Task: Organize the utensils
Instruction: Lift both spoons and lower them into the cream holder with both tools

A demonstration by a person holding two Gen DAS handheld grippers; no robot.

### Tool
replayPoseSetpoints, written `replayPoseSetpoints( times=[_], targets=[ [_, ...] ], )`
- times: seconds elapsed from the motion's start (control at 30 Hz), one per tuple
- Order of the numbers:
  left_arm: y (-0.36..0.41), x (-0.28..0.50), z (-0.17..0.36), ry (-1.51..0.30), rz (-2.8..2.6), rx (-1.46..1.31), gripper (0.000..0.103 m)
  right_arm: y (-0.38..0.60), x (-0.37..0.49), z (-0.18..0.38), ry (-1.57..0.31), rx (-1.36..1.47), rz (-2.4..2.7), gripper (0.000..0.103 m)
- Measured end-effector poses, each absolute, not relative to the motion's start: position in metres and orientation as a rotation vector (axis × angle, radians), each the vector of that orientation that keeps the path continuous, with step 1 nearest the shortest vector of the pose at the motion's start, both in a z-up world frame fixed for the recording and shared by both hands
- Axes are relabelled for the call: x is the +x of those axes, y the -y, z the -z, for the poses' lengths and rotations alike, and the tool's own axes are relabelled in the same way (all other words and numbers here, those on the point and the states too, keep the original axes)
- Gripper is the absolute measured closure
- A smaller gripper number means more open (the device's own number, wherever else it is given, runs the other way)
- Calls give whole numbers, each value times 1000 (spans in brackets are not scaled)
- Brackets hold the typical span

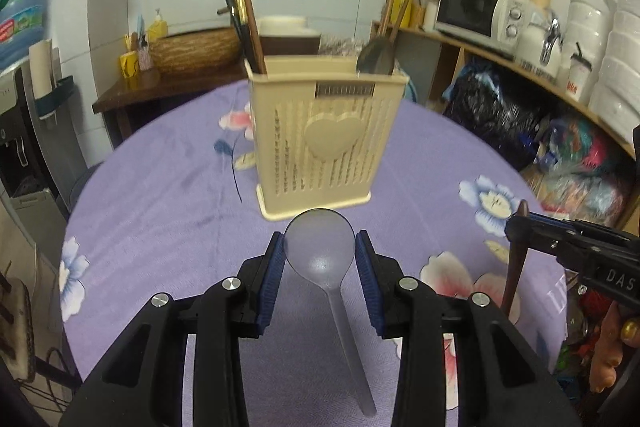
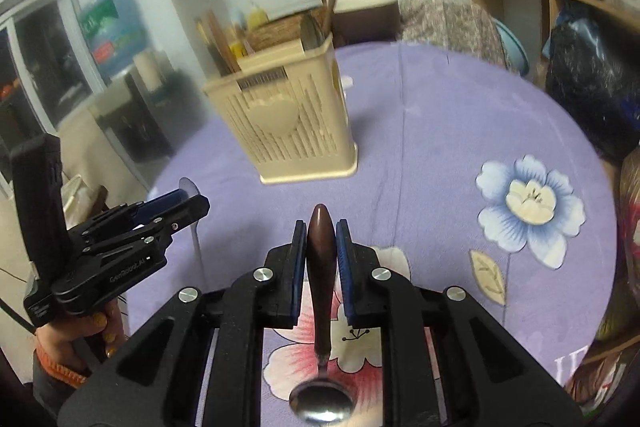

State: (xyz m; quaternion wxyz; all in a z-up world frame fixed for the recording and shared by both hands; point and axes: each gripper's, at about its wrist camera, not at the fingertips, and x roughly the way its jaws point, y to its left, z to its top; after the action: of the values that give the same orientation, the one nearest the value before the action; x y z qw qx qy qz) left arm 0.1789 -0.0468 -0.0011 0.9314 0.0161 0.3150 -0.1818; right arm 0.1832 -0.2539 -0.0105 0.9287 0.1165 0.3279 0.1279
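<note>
Two tongs hover above a purple flowered surface (image 1: 168,195), each carrying a spoon. The left tongs (image 1: 320,247) clamp a translucent plastic spoon (image 1: 320,247) by its bowl; the right tongs (image 2: 321,239) pinch a wooden-handled metal spoon (image 2: 320,267). Ahead stands a cream utensil holder (image 1: 324,135). Next, each spoon likely needs lowering into it.

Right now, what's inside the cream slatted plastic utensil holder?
Inside the cream slatted plastic utensil holder: dark wooden chopsticks at one end, a metal spoon with more sticks at the other. The slatted walls cover their lower parts and anything else inside.
</note>
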Motion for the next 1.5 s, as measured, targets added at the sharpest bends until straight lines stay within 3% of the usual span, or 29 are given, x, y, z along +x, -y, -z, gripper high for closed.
replayPoseSetpoints(
  times=[0.63, 1.03, 1.2, 1.5],
  targets=[
    [44, 183, -22, -560, 384, 12, 67, 248, 176, -30, -584, 183, -324, 87],
    [34, 234, -145, -365, 356, -10, 67, 224, 249, -154, -402, 93, -331, 87],
    [40, 266, -168, -320, 304, 0, 67, 213, 289, -191, -351, 76, -287, 87],
    [46, 279, -113, -372, 255, 54, 67, 209, 325, -135, -415, 71, -229, 87]
  ],
)
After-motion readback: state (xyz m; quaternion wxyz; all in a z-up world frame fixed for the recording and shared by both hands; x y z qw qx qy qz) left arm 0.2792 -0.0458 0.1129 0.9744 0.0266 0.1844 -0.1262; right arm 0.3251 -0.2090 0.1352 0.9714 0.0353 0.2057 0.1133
